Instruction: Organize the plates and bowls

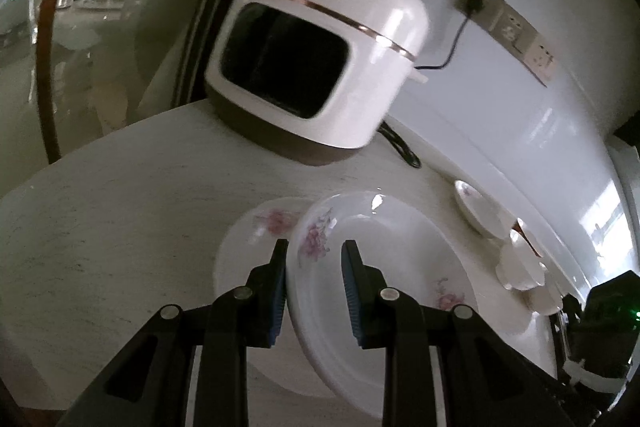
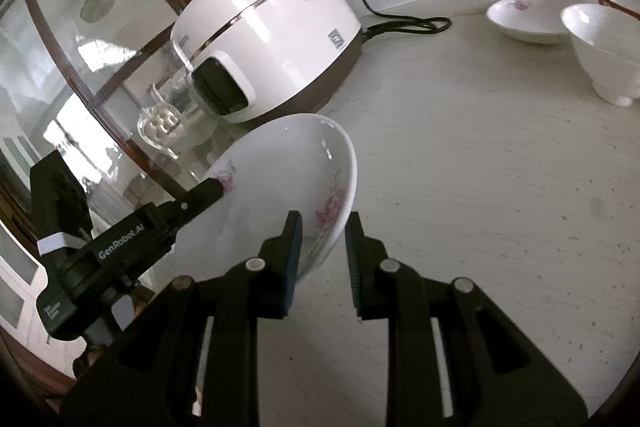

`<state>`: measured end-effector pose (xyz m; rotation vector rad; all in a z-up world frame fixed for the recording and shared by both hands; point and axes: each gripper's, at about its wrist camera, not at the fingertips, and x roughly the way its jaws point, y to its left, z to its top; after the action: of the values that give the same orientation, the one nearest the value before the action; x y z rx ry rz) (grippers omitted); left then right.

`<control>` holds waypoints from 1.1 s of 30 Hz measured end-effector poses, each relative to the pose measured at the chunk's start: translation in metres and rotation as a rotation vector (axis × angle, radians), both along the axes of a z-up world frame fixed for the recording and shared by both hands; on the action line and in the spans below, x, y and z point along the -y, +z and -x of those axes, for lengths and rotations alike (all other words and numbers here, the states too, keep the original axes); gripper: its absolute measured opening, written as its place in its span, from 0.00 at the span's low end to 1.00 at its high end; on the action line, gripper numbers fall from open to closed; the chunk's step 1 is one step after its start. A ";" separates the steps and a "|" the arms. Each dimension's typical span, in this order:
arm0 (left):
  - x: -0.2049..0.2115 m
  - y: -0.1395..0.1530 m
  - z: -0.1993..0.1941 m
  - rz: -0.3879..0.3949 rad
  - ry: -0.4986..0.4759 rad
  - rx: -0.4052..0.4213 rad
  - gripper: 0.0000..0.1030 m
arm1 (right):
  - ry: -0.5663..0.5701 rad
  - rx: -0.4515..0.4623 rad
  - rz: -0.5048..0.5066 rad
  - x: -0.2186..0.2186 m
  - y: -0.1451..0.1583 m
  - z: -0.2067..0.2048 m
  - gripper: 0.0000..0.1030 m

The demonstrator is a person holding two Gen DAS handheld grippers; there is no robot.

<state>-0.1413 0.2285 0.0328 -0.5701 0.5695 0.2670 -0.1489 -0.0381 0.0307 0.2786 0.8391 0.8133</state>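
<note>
Left claw (image 1: 314, 259) is partly open w/ the rim of a deep white ceramic plate w/ pink flower print (image 1: 380, 267) between its fingers: the left pad touches the rim's outer side, the right pad sits inside the plate, apart from the rim. That plate is tilted, above a second white flowered plate (image 1: 256, 239) lying flat on the pale speckled table (image 1: 120, 195).

Right wrist view: the same tilted plate (image 2: 280, 179), w/ the right claw (image 2: 322, 239) straddling its near rim, jaws partly open; can't tell if the pads touch.

Behind: white rice cooker w/ brown base (image 1: 320, 59), plugged into a wall socket strip (image 1: 508, 23). Well apart to the right: small white flowered dish (image 2: 524, 15) & white footed bowl (image 2: 604, 51), just beside each other.
</note>
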 end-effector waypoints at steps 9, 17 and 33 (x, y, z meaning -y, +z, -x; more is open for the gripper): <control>-0.026 -0.015 0.004 0.032 0.055 -0.017 0.26 | 0.029 0.059 0.078 -0.037 -0.001 0.006 0.25; -0.028 -0.017 0.000 0.026 0.053 -0.032 0.26 | 0.037 0.090 0.109 -0.043 0.000 0.008 0.27; -0.027 -0.014 0.016 0.049 0.099 0.057 0.54 | -0.028 0.073 0.047 -0.034 -0.001 0.002 0.68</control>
<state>-0.1578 0.2553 0.0184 -0.6521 0.4942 0.3303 -0.1508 -0.0037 0.0297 0.2177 0.7826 0.7719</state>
